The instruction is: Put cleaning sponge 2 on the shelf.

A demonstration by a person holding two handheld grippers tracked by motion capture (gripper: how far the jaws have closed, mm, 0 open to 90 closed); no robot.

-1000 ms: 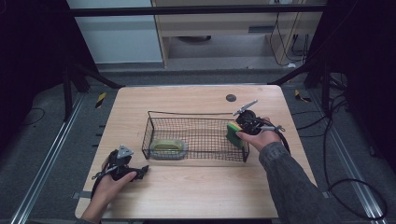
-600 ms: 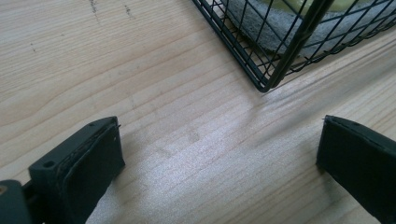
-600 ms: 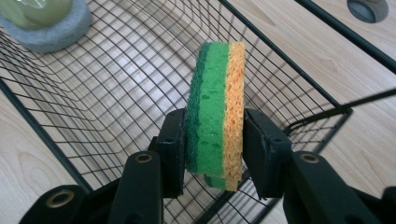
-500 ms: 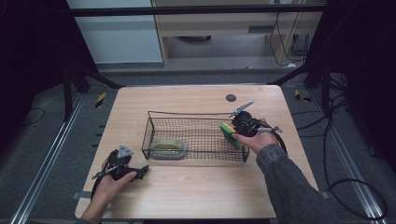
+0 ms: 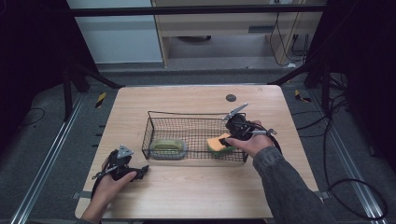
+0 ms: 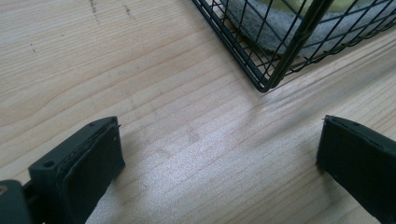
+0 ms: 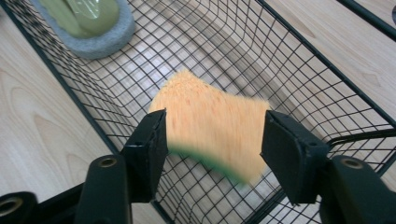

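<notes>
In the high view the right gripper (image 5: 226, 141) hangs over the right end of the wire basket (image 5: 150, 127), its tips hard to tell from the dark mesh; the orange sponge (image 5: 215, 143) lies just beneath it inside the basket, near the front right corner, partly masked by the hand; at the basket's left end sits a grey sponge with a green top (image 5: 166, 148), against the front wall; the left gripper (image 5: 140, 171) rests on the table (image 5: 187, 196) near its front left corner, just short of the basket's front left corner; a small dark disc (image 5: 230, 98) lies toward the table's far edge, well apart from everything; bare wood is open before and behind the basket. In the left gripper view the jaws stand wide apart with bare wood between them; the basket's corner (image 6: 266, 86) is cut off by the top edge, the grey sponge (image 6: 252, 23) dim behind the mesh. In the right gripper view the jaws have just been opening; the orange sponge (image 7: 210, 123), blurred, its green underside showing, lies between them, and whether the pads touch it is hard to tell; the basket's walls close in on both sides; the grey sponge (image 7: 88, 23) sits at the far end, cut off by the top edge.
</notes>
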